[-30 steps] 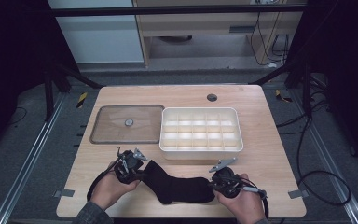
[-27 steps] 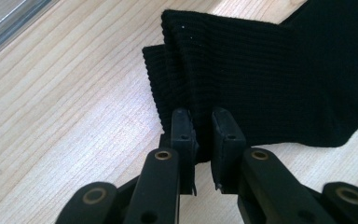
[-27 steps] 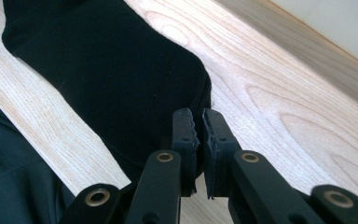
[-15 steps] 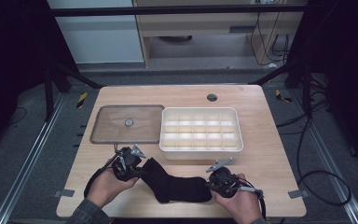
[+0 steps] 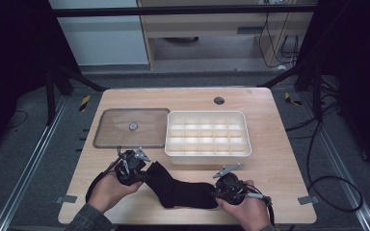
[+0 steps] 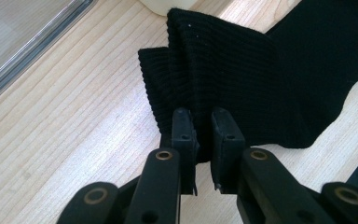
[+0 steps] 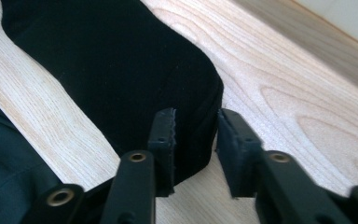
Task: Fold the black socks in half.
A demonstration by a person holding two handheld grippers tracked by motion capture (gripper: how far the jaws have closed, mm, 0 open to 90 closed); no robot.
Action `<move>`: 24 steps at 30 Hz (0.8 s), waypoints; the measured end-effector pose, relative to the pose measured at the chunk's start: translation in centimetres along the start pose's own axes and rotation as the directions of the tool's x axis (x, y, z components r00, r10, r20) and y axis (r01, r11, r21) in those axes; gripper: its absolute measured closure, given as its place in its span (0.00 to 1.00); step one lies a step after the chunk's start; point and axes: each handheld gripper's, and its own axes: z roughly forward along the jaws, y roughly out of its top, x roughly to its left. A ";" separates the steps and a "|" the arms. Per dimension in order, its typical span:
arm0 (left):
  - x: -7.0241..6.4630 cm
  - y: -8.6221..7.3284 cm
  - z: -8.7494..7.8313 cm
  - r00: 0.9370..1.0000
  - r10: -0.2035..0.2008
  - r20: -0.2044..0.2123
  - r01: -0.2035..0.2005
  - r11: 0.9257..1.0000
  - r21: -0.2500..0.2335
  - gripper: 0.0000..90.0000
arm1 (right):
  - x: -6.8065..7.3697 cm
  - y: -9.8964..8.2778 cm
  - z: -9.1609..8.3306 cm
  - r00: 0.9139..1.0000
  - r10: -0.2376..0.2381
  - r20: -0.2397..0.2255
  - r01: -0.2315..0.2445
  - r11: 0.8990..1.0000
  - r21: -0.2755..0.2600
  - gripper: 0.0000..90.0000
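Watching now: a black sock point(image 5: 185, 188) lies flat along the near edge of the wooden table point(image 5: 279, 159), stretched between the two hands.
Left gripper point(image 6: 200, 128): jaws pressed tight on the ribbed cuff, the knit bunched up into folds between the pads. In the high view the left gripper point(image 5: 131, 166) sits at the sock's left end, no different from half a second ago.
Right gripper point(image 7: 196, 128): here's the change, the jaws have just been opening. The toe end sits in the gap, one pad at the fabric's edge, the other pad standing clear of it over bare wood. In the high view the right gripper point(image 5: 229, 186) stays parked at the sock's right end.
What it means: the toe looks released, or very nearly, while the cuff is pinned. My read is that the stretch-and-flatten step is done and a fold or roll comes next.
Sock position: in front of the white divided box point(image 5: 207, 137), just short of its near wall, with the clear lid point(image 5: 132, 127) lying flat to the box's left.
Next call: the right hand likely re-grips or lifts the toe over; with one end loose, a tug from the left could drag the whole sock.
Risk: the bunched cuff may slip out unevenly.
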 end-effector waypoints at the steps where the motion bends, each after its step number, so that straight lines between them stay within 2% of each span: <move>1: 0.0 0.0 -0.1 1.000 0.000 0.001 0.000 1.000 -0.001 0.90 | 0.0 0.0 0.1 1.000 -0.002 -0.004 0.002 1.000 -0.001 0.81; 5: 0.2 -0.1 -0.3 1.000 0.001 -0.004 -0.001 1.000 -0.001 0.90 | 0.2 0.0 0.4 1.000 0.004 -0.016 -0.004 1.000 0.008 0.90; 8: 0.5 -0.3 -0.5 1.000 -0.002 -0.004 0.002 1.000 0.000 0.90 | 0.3 0.2 0.6 1.000 0.013 -0.026 -0.013 1.000 0.005 0.92; 24: 2.1 -1.5 -2.5 0.999 -0.014 -0.035 0.014 1.000 0.013 0.90 | 2.0 2.2 2.2 0.998 -0.008 -0.055 0.008 1.000 -0.014 0.93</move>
